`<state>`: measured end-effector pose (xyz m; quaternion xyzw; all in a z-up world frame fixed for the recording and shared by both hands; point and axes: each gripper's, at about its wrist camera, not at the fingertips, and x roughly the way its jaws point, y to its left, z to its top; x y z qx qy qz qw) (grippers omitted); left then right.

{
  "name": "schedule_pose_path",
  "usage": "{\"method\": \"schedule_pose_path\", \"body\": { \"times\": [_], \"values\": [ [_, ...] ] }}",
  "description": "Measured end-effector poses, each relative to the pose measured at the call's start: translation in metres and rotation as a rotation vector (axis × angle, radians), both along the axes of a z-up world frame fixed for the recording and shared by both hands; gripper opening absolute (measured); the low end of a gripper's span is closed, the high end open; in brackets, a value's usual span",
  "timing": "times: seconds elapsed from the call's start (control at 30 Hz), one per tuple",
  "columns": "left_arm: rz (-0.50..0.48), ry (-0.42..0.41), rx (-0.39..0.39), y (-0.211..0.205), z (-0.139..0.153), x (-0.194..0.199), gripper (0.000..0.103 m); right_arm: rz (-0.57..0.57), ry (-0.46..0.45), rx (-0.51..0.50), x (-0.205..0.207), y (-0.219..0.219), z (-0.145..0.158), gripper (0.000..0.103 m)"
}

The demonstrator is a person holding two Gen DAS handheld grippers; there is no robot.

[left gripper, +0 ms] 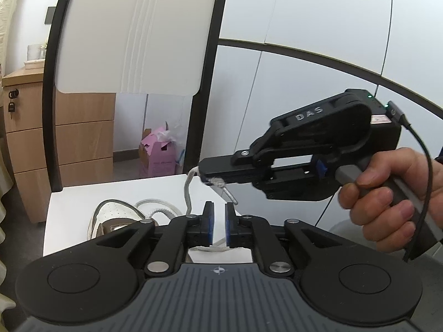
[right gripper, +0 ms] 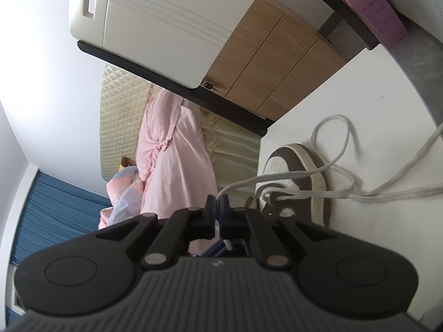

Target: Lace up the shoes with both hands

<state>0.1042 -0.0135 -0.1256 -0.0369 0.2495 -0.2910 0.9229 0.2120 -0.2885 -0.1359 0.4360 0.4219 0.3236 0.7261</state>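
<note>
White-and-brown shoe [right gripper: 293, 177] lying on its side on the white table [right gripper: 346, 88], near the table's edge. Its pale woven lace [right gripper: 329, 191] runs loose from the eyelets, forming 1 open loop [right gripper: 329, 135] on the tabletop beyond the toe. In the left wrist view, the right gripper [left gripper: 206, 177], held level in a person's hand [left gripper: 387, 191], has its jaws pressed together on a knotted section of the lace near its tip [left gripper: 231, 197], which dangles just below; a strand drops from there to the shoe [left gripper: 119, 215]. The left gripper [left gripper: 219, 227] stands slightly parted, blue pads apart, with nothing gripped between them. Behind the table: chair back [left gripper: 133, 33], wooden drawer unit [left gripper: 83, 138], pink box [left gripper: 159, 152].
</note>
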Motion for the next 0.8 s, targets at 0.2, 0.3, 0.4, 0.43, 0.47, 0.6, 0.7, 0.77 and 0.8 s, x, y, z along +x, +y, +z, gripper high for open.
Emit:
{"method": "schedule_pose_path", "body": {
  "times": [0.2,0.3,0.4,0.43,0.47,0.6,0.7,0.77,0.8],
  "values": [
    [-0.005,-0.022,0.01,-0.0023,0.0005,-0.0031,0.039,-0.011,-0.019,0.006,-0.0001,0.0028,0.0017,0.003],
    [0.006,-0.01,0.007,-0.0015,-0.0007,-0.0005,0.031,0.007,-0.022,-0.001,-0.0012,0.0076,0.0024,0.003],
    [0.008,0.008,-0.015,0.0016,-0.0014,0.002,0.009,0.013,-0.025,-0.005,-0.0023,0.0093,0.0022,0.003],
    [0.01,0.012,-0.013,0.002,-0.0019,0.0025,0.006,0.014,-0.025,-0.006,-0.0027,0.0095,0.002,0.003],
    [0.009,0.013,-0.012,0.0023,-0.0023,0.0026,0.003,0.012,-0.025,-0.007,-0.003,0.009,0.0017,0.003],
    [0.013,0.023,-0.022,0.0041,-0.0023,0.0026,0.003,0.004,-0.03,-0.006,-0.0044,0.0058,0.0023,0.003],
    [0.002,0.002,-0.03,0.0042,-0.0009,0.0003,0.003,0.004,-0.033,-0.001,-0.0057,0.0042,0.0037,0.003],
    [-0.003,-0.002,-0.025,0.0033,-0.0011,-0.0003,0.003,0.009,-0.042,-0.006,-0.0068,0.0041,0.0056,0.004],
    [-0.001,-0.004,-0.018,0.0027,-0.0012,-0.0007,0.003,0.013,-0.051,-0.011,-0.0073,0.0042,0.0065,0.006]
  ]
}}
